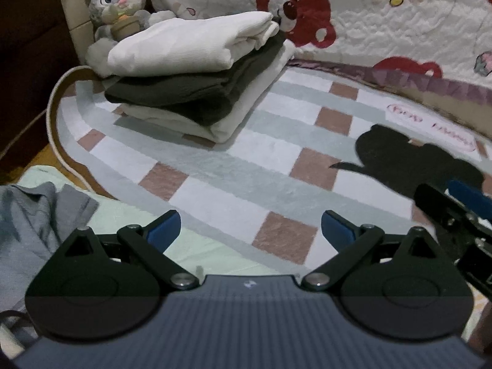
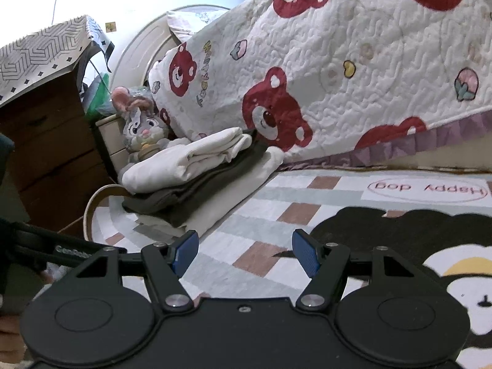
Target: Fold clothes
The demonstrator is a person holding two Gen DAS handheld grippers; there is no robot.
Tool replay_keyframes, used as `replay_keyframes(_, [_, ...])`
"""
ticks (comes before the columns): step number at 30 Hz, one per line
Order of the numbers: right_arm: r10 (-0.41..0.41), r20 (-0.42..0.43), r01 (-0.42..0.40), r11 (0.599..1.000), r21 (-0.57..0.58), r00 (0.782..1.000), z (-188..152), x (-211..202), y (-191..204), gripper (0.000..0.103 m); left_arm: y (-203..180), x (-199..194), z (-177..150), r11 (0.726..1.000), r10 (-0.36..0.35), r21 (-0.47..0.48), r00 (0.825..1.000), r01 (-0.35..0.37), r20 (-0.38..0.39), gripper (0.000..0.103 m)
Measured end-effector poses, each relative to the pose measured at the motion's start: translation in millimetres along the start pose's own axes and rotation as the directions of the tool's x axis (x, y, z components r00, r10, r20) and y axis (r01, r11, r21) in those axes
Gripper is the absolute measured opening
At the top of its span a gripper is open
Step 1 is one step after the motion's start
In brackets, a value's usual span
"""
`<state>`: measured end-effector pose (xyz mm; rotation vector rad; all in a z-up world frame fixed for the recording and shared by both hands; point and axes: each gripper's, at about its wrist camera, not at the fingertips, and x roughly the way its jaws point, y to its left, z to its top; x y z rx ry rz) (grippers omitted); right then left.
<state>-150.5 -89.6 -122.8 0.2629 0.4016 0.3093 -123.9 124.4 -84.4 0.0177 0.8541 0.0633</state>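
Note:
A stack of folded clothes (image 1: 190, 83) lies on the checked rug (image 1: 246, 166) at the back left: a white piece on top, a dark grey one under it, a cream one at the bottom. It also shows in the right wrist view (image 2: 196, 172). A crumpled grey-blue garment (image 1: 33, 215) lies at the lower left on a pale green cloth (image 1: 129, 218). My left gripper (image 1: 250, 230) is open and empty over the rug's near edge. My right gripper (image 2: 244, 252) is open and empty above the rug (image 2: 264, 215); it shows at the right edge of the left wrist view (image 1: 458, 209).
A bed with a white quilt with red bears (image 2: 353, 70) runs along the back. A grey plush rabbit (image 2: 141, 132) sits behind the stack beside a cream drawer unit (image 1: 77, 12). A brown wooden dresser (image 2: 43, 141) stands at the left.

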Motion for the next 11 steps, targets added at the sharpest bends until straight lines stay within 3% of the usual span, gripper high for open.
replay_keyframes(11, [0.018,-0.009,-0.019,1.000,-0.016,1.000,-2.6,1.2,6.2,0.072,-2.1,0.7,-2.0,1.000,-0.001,0.013,1.000,0.001,-0.015,0.099])
